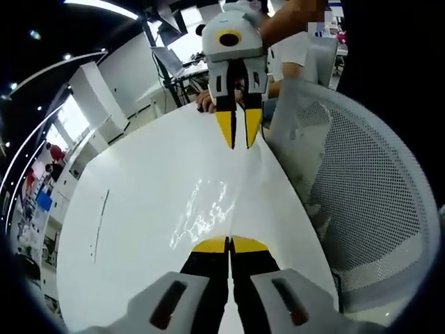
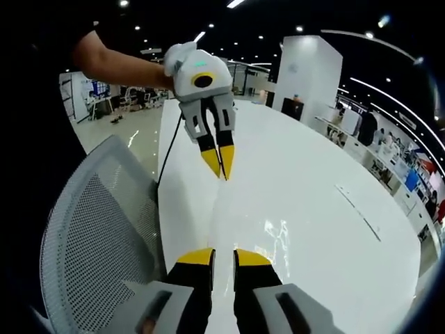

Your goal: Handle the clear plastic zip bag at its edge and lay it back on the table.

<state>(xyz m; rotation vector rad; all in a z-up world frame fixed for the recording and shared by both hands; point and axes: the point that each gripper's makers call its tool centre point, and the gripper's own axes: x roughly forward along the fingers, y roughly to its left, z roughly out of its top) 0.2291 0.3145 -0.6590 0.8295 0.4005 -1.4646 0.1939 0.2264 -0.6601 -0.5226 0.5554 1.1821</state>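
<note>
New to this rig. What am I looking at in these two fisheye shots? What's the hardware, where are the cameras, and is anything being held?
There is no robot here. A person holds a handheld two-jaw gripper in each hand, and each gripper carries a camera looking forward along its own yellow-tipped jaws. In the left gripper view, the left gripper rises from the bottom and the right gripper faces it across the frame. The right gripper view is the mirror case.

Below them is a white table, with a mesh chair beside it. The glinting patch is the clear plastic zip bag, stretched between the grippers. The left gripper's jaws are shut, apparently on the bag's edge. The right gripper's jaws stand narrowly apart, and I can't tell whether they touch the bag.
</note>
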